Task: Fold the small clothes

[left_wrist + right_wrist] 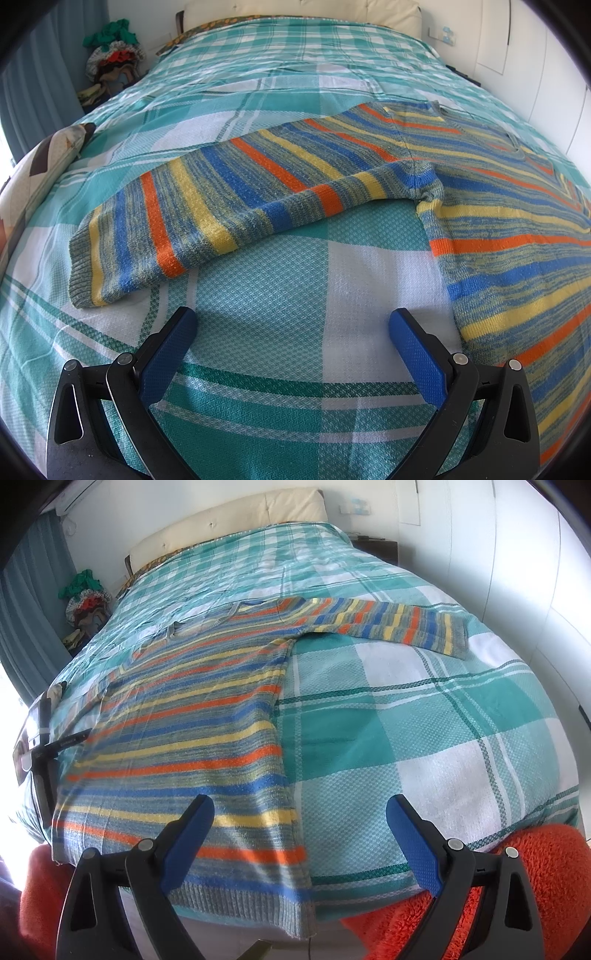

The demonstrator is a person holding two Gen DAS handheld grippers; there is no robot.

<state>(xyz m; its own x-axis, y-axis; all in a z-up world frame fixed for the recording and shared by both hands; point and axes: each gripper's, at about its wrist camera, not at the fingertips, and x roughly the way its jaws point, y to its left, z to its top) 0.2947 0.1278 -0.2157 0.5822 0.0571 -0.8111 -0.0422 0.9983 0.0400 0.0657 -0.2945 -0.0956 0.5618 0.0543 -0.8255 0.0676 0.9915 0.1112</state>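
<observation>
A striped knit sweater (498, 236) in blue, orange, yellow and grey lies flat on the teal plaid bedspread (258, 295). Its left sleeve (192, 206) stretches out to the left in the left wrist view, cuff nearest me. My left gripper (293, 325) is open and empty, hovering over bare bedspread just below that sleeve. In the right wrist view the sweater body (192, 731) fills the left half and its right sleeve (399, 624) lies spread at the far right. My right gripper (299, 812) is open and empty above the sweater's lower right hem corner.
A pile of clothes (110, 55) sits beyond the bed's far left. A patterned pillow (37, 173) lies at the left edge. A cream headboard (229, 517) stands at the far end. Orange fuzzy fabric (535, 871) is at the near edge. The left gripper's body (44, 734) shows at left.
</observation>
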